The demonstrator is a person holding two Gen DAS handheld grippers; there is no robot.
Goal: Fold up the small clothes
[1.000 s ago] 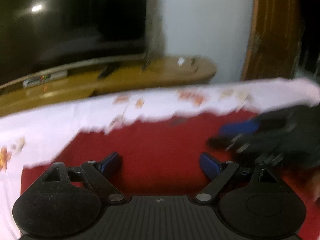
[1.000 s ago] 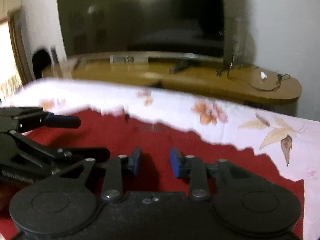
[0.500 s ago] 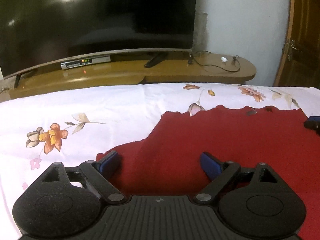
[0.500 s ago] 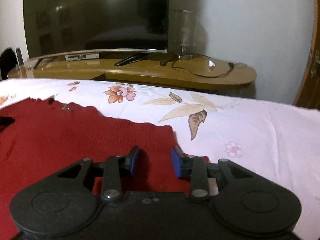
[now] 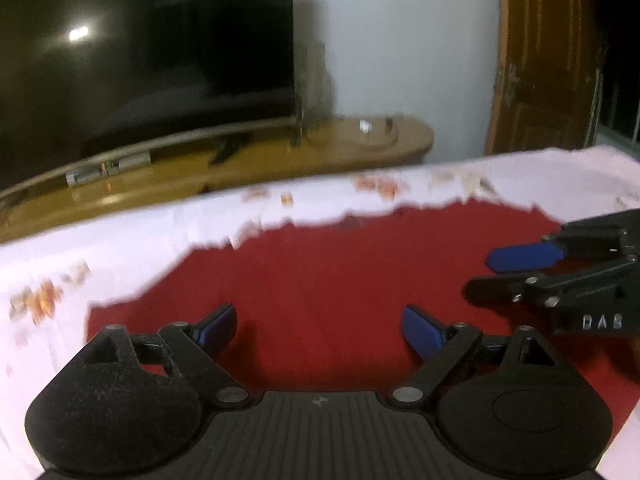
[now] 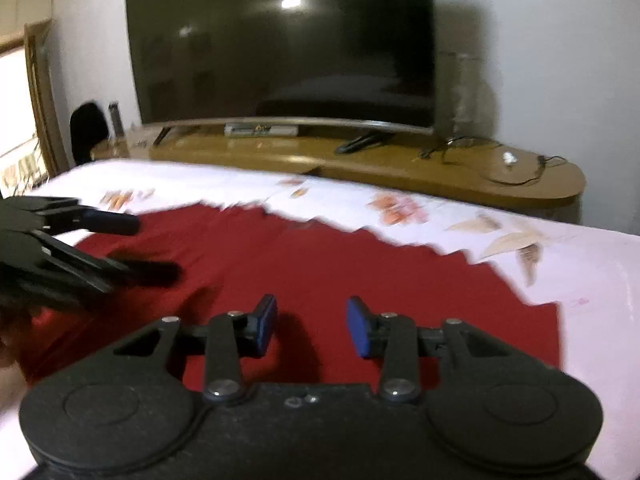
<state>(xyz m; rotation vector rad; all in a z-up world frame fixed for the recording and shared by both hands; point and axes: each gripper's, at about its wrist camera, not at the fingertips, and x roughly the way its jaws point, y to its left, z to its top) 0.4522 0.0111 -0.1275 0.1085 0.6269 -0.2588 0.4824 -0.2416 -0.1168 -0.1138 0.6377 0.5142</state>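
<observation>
While both frames are smeared by motion blur, the red garment [image 5: 340, 280] reads clearly, spread flat on a white floral bedsheet [image 5: 100, 248] with the television [image 6: 280, 40] and its wooden stand [image 6: 400, 164] beyond the garment's far edge. Over the garment's near part, the left gripper [image 5: 318, 330] has its blue-padded fingers [image 5: 218, 328] spread wide; red cloth fills the gap between them, but nothing is pinched and the pads show no fold of fabric caught on them. Whether the pads touch the cloth cannot be told. The right gripper [image 6: 312, 326] stands likewise parted over the garment's near edge, its fingers closer together than the left's, with bare red cloth between and below them. From the left wrist view the right gripper [image 5: 520, 276] reaches in sideways over the garment's right portion; from the right wrist view the left gripper [image 6: 152, 246] enters over the garment's left portion.
</observation>
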